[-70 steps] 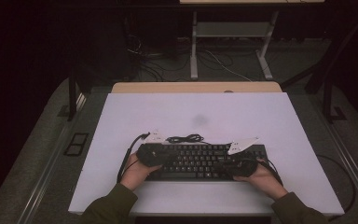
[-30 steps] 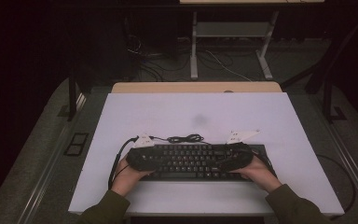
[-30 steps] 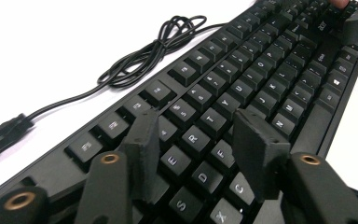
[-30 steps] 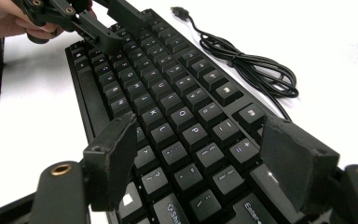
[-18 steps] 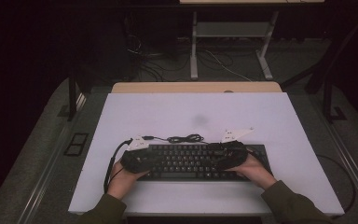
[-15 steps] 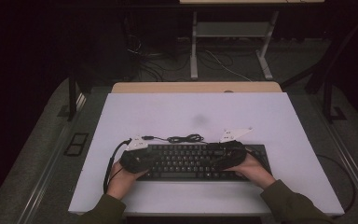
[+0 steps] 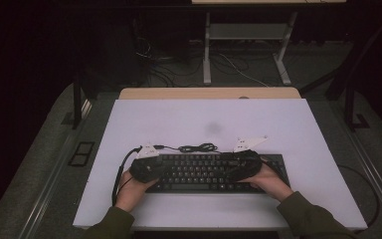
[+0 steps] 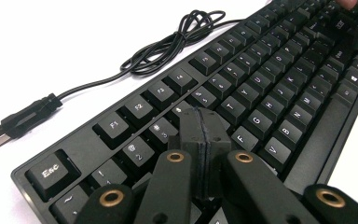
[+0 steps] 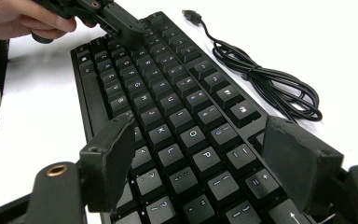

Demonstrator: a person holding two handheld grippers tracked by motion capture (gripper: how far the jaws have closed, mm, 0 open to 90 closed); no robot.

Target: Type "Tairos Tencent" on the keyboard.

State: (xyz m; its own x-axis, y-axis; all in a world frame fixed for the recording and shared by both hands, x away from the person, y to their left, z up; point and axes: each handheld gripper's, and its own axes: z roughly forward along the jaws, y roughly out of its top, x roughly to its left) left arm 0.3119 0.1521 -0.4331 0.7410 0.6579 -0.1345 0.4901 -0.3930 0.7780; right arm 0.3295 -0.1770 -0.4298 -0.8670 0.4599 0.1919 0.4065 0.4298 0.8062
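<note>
black keyboard on a white surface, a gripper over each end.
left gripper fingers pressed together, seemingly to tap keys; right gripper fingers spread, empty.

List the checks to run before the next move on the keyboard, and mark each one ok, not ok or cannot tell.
1. Left gripper shut: ok. Its jaws have just been closing and now meet with nothing between them, over the keys' left part.
2. Right gripper open: ok. Its jaws stand wide apart above the right-hand keys.
3. Keyboard flat on the table: ok, as the high view shows it.
4. Cable free of both grippers: ok. It lies coiled behind the keyboard, and its USB plug is loose on the table.
5. Left tip touching a key: cannot tell.
</note>
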